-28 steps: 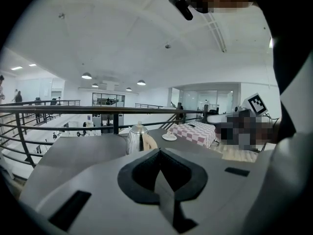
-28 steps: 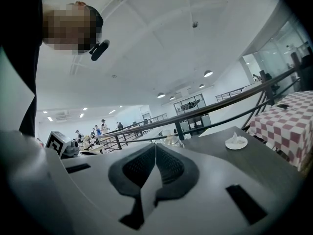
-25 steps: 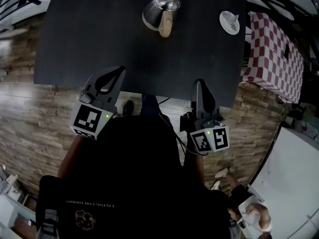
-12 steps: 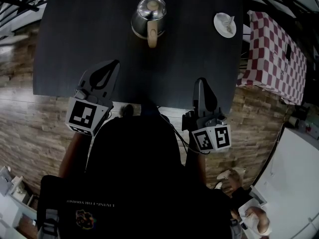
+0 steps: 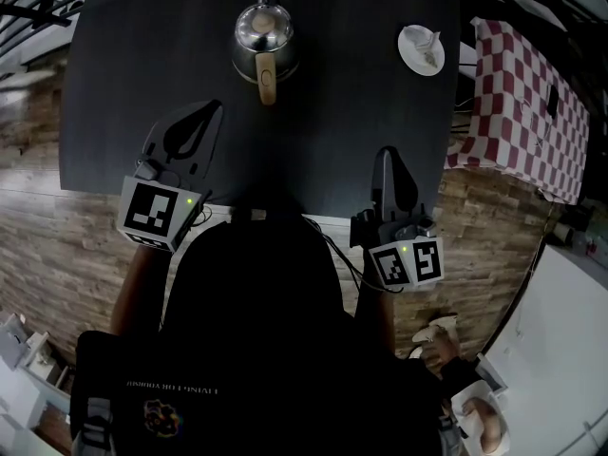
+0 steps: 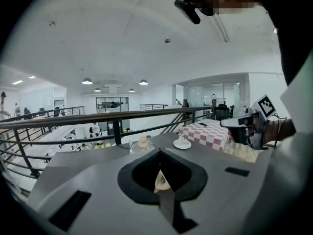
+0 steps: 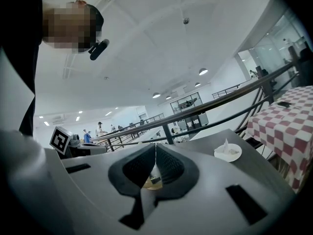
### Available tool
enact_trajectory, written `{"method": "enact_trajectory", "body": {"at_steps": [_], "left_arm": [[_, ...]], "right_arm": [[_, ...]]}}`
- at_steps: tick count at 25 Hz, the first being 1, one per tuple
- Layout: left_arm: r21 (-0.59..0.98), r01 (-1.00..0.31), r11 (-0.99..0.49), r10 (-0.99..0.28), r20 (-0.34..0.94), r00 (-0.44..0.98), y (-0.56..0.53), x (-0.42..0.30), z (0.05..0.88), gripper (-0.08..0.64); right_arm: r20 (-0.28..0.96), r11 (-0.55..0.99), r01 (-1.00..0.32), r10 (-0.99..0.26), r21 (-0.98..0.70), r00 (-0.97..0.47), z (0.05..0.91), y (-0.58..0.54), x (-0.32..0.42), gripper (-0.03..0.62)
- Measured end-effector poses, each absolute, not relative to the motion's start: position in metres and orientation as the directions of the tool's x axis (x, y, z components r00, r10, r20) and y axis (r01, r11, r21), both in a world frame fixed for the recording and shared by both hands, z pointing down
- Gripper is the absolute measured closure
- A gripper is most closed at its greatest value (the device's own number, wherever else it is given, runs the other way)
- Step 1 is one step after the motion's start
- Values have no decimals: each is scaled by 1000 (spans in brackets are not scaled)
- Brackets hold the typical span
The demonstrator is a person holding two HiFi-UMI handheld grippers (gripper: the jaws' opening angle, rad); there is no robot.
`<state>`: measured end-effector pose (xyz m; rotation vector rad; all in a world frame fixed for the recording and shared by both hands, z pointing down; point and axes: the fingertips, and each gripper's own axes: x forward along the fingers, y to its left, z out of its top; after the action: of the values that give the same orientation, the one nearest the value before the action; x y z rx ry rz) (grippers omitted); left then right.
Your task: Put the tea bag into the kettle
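In the head view a shiny metal kettle [image 5: 262, 34] with a wooden handle stands at the far middle of the dark table [image 5: 342, 131]. The tea bag [image 5: 427, 44] lies on a small white saucer [image 5: 419, 53] at the far right. My left gripper [image 5: 209, 109] is shut and empty over the table's near left, short of the kettle. My right gripper [image 5: 385, 153] is shut and empty at the near edge, well short of the saucer. The left gripper view shows the kettle [image 6: 143, 143] and saucer [image 6: 182, 143] beyond its shut tips [image 6: 159, 153]. The right gripper view shows the saucer [image 7: 227, 152] to the right of its shut tips [image 7: 155, 147].
A table with a red-and-white checked cloth [image 5: 521, 103] stands to the right of the dark table. A dark railing [image 6: 98, 121] runs behind the table's far edge. Wood-look floor [image 5: 57, 217] lies below the near edge.
The head view has shifted, so kettle and saucer sit lower and further left in it. The left gripper has drifted a little left. Both stay shut.
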<state>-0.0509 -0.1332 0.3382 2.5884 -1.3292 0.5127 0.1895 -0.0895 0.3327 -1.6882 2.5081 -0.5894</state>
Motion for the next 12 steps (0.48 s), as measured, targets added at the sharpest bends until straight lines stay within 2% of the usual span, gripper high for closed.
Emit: {"method": "enact_trajectory", "body": {"at_steps": [12], "left_arm": [[-30, -843, -537, -780, 399, 482, -184, -35, 342, 554]], "right_arm": [[181, 308, -884, -904, -351, -387, 347, -123, 237, 575]]}}
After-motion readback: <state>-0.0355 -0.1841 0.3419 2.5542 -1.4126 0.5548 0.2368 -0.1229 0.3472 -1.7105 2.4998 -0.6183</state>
